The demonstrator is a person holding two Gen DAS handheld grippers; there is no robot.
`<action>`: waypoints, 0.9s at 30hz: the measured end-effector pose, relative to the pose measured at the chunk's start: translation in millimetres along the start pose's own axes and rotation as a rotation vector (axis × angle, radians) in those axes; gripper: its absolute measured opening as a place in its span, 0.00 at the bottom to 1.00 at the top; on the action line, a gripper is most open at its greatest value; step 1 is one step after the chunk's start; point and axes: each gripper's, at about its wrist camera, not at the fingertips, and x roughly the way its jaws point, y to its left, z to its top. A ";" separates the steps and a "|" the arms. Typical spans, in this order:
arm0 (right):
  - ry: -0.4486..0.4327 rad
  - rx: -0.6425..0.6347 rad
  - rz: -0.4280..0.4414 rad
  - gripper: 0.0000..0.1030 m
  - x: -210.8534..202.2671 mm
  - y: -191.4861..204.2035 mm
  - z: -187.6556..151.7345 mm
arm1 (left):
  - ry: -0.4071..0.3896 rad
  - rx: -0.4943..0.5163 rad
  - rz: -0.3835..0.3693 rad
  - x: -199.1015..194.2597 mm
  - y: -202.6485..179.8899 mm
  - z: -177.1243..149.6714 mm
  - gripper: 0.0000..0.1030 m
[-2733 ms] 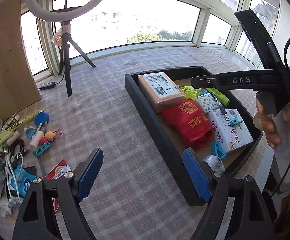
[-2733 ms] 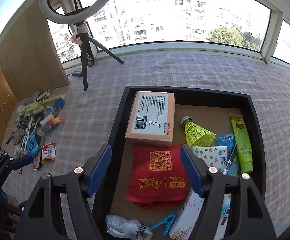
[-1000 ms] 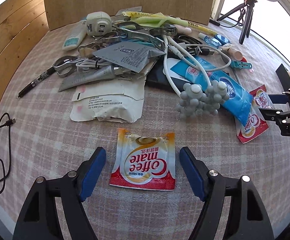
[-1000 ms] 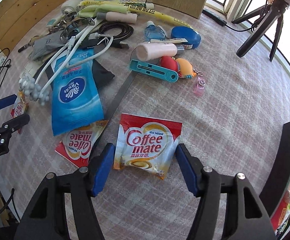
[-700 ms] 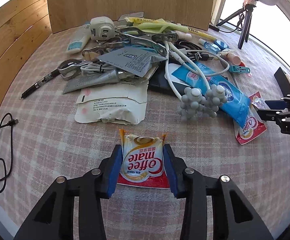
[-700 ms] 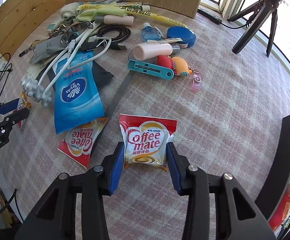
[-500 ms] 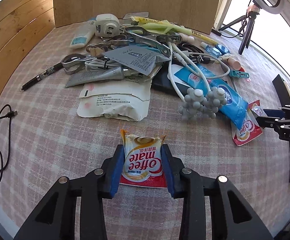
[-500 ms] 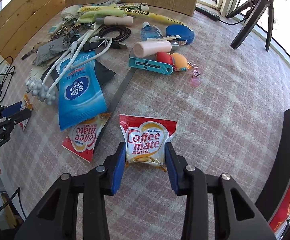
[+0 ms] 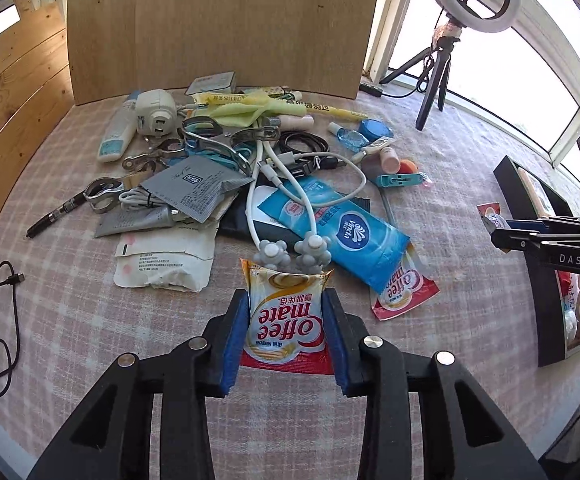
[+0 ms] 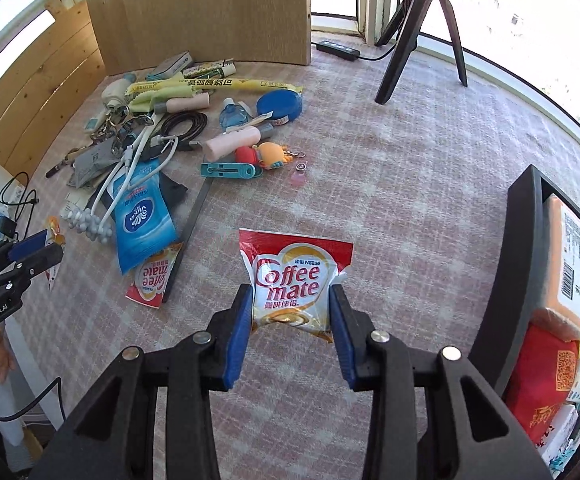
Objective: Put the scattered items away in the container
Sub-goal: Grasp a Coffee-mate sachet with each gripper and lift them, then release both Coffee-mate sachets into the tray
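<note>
Nearest the left wrist camera, the left gripper (image 9: 286,340) has its blue pads clamped on both side edges of a Coffee-mate sachet (image 9: 286,318), which sits upside down to the lens and clear of the checked cloth (image 9: 70,312). Nearest the right wrist camera, the right gripper (image 10: 291,334) pinches a second Coffee-mate sachet (image 10: 293,284) the same way, its print upright, held above the cloth.

Just beyond, a third Coffee-mate sachet (image 10: 152,276) lies flat on the cloth, partly tucked under a blue Vinda tissue pack (image 10: 142,216). A white cable with grey knobbly ends (image 9: 290,254) drapes over that pack. Beside them lies a white paper pouch (image 9: 166,258).

Farther back spreads the heap of scattered items: a teal clip (image 10: 232,170), a pink tube (image 10: 232,142), an orange toy keychain (image 10: 272,154), a blue round tin (image 10: 280,106), a white plug adapter (image 9: 156,114), a long yellow packet (image 10: 214,84) and a black pen (image 9: 56,212).

At the right edge of the right wrist view stands the black container (image 10: 529,264), already holding an orange parcel (image 10: 569,264) and a red bag (image 10: 541,384). Behind everything, a wooden board (image 9: 226,24) leans upright, and a black tripod (image 10: 417,28) stands by the window.
</note>
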 end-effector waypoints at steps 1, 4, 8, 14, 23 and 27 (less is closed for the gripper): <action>-0.011 0.016 -0.009 0.35 -3.0 -2.3 -2.3 | -0.001 0.016 -0.015 1.6 -9.1 4.8 0.34; -0.043 0.066 -0.036 0.35 -9.3 -25.7 3.6 | -0.006 0.080 -0.054 5.1 -39.9 18.6 0.34; -0.085 0.155 -0.074 0.36 -31.3 -65.2 -6.8 | -0.023 0.162 -0.117 6.8 -88.3 35.8 0.34; -0.130 0.296 -0.148 0.36 -60.7 -128.5 -32.1 | -0.029 0.249 -0.243 6.6 -159.1 51.6 0.34; -0.163 0.475 -0.247 0.36 -95.1 -211.5 -69.6 | -0.027 0.420 -0.376 -1.5 -265.8 52.6 0.34; -0.171 0.518 -0.288 0.36 -107.4 -236.1 -81.0 | -0.019 0.492 -0.419 -4.8 -307.6 47.3 0.34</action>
